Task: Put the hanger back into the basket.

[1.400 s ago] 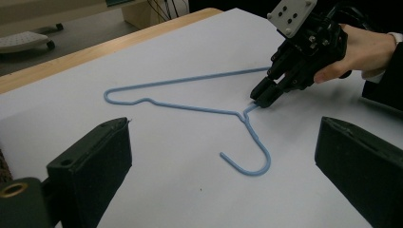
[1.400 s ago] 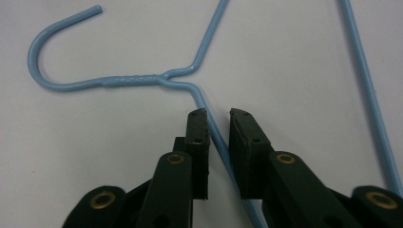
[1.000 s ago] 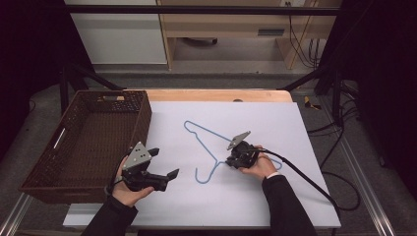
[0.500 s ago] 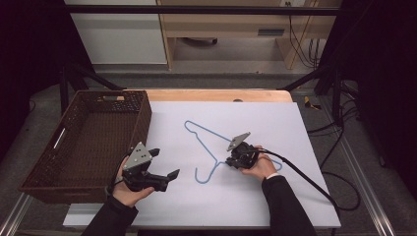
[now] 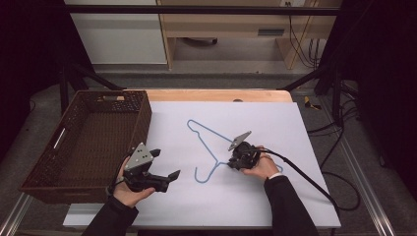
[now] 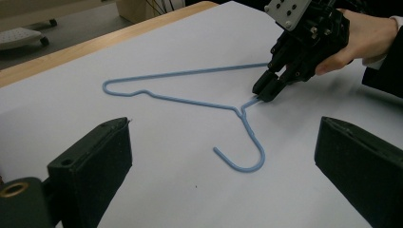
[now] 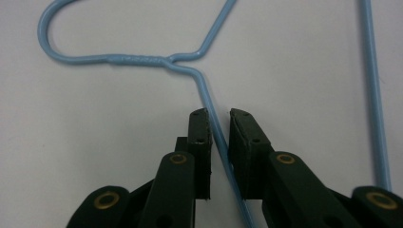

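A light blue wire hanger (image 5: 211,135) lies flat on the white table top (image 5: 285,128), its hook toward the front. My right gripper (image 5: 230,163) rests low on the table at the hanger's neck. In the right gripper view the wire (image 7: 142,59) runs between the pads of my right gripper (image 7: 218,116) with a thin gap on each side; the jaws have just been opening. The left gripper view shows the hanger (image 6: 190,99) and the right gripper (image 6: 266,92) at the neck. My left gripper (image 5: 164,163) is held wide open to the front left, with nothing between its fingers (image 6: 95,156).
A dark brown wicker basket (image 5: 142,113) stands at the table's left, close beside my left hand. A black cable (image 5: 305,174) trails from the right gripper off the table's right edge. A wooden strip (image 5: 221,95) runs along the far edge.
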The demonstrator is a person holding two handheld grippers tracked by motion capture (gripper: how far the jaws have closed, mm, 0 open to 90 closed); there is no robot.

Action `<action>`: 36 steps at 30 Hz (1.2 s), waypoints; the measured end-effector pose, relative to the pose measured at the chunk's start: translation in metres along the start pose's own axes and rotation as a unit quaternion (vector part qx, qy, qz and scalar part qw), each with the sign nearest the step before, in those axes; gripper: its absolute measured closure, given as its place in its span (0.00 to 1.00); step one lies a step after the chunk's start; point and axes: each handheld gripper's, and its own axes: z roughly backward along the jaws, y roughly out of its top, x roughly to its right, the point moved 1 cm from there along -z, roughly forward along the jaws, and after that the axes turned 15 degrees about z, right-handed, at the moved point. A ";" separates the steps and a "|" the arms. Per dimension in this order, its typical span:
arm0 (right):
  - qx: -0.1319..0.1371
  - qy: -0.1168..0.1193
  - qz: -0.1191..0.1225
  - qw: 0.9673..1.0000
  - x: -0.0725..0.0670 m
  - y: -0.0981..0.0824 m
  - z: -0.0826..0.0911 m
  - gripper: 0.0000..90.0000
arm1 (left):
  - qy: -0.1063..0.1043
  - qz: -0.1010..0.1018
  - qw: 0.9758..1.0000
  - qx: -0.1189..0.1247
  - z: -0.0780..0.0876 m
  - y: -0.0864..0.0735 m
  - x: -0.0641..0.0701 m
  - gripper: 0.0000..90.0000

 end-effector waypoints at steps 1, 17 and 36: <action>0.000 0.000 0.000 1.000 0.000 0.000 0.000 0.87 | 0.000 -0.001 1.000 -0.001 0.000 0.000 0.000 0.05; -0.036 0.022 0.038 0.998 0.001 0.008 0.000 0.96 | -0.003 -0.004 1.000 -0.009 -0.003 -0.001 0.002 0.05; 0.012 0.043 -0.005 0.999 0.002 0.007 0.012 0.97 | -0.003 -0.004 1.000 -0.016 -0.008 -0.004 0.004 0.05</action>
